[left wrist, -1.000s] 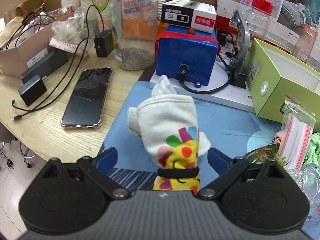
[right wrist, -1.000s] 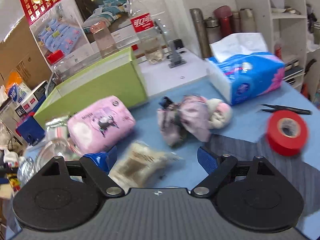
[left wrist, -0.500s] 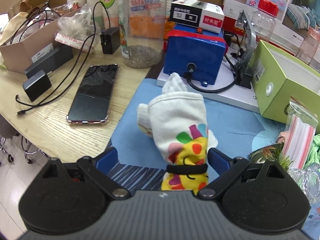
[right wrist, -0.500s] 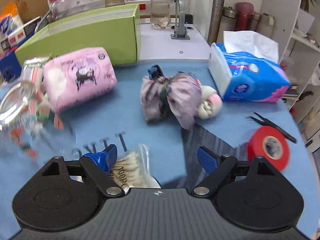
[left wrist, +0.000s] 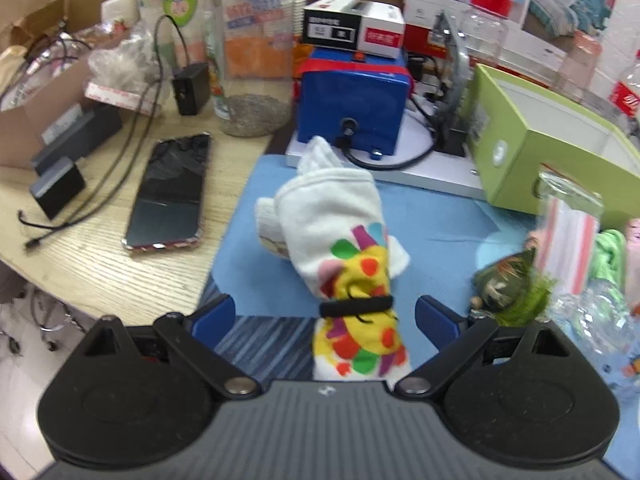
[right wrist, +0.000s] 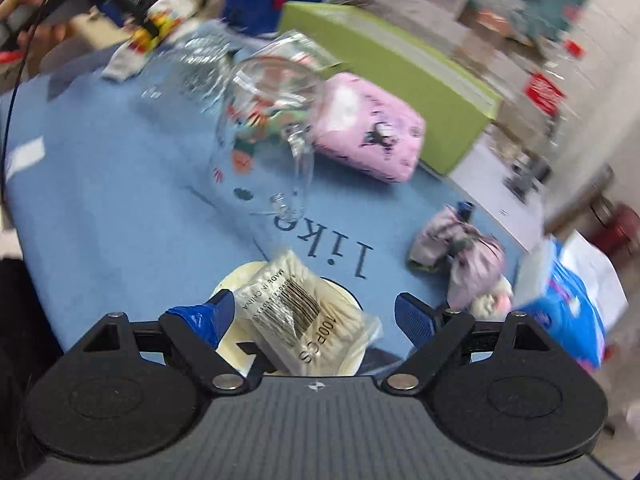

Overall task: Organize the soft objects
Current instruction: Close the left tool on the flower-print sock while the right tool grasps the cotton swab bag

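Blue mat (left wrist: 432, 232) over wooden table (left wrist: 100, 248); smartphone (left wrist: 170, 192), glass jar (left wrist: 250, 52), blue box (left wrist: 352, 100), green carton (left wrist: 540, 152) crowd the back. Left gripper (left wrist: 324, 316) spread wide, nothing gripped; rolled sock bundle (left wrist: 340, 240) with black band lies between its fingers on mat. Right gripper (right wrist: 310, 314) spread wide above cotton-swab packet (right wrist: 304, 316); contact unclear. View blurred. Pink tissue pack (right wrist: 372, 132) beside carton.

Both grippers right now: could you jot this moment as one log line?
left gripper: open, astride white sock bundle with colourful print | right gripper: open, clear cotton swab packet between fingers | blue mat: beneath
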Available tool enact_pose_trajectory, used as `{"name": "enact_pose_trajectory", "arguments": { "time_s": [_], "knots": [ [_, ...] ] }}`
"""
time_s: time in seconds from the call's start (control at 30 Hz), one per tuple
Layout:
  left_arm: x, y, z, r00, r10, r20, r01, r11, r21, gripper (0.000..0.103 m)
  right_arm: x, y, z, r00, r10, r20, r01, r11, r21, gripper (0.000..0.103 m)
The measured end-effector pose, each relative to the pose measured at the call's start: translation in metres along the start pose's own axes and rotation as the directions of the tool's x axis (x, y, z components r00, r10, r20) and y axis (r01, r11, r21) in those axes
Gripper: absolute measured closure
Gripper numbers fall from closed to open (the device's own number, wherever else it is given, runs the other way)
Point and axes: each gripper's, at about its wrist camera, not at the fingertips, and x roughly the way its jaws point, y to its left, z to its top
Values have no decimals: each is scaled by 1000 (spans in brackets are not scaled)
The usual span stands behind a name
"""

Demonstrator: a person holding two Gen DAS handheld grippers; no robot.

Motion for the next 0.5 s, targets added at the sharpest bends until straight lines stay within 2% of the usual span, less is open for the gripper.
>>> {"name": "enact_pose_trajectory", "arguments": {
  "time_s": [0.13,0.27,0.43,0.47,0.5],
  "knots": [
    [2,11,-1,997,-73,-34,70,995,-69,7,29,-20,3,989,146,-35,-145,989,12,29],
    [11,17,5,998,-52,-45,45,989,-141,7,42,-40,-6,961,276,25,-277,952,128,26],
    [35,11,3,992,-60,-112,39,983,-181,7,38,-37,-26,961,238,144,-256,958,127,25],
    [37,9,0,992,-67,-112,45,982,-185,7,37,-36,-31,959,229,168,-251,960,126,25],
    [36,5,-1,995,-38,-89,22,984,-178,7,36,-35,-35,957,223,187,-250,959,130,24]
  ]
}}
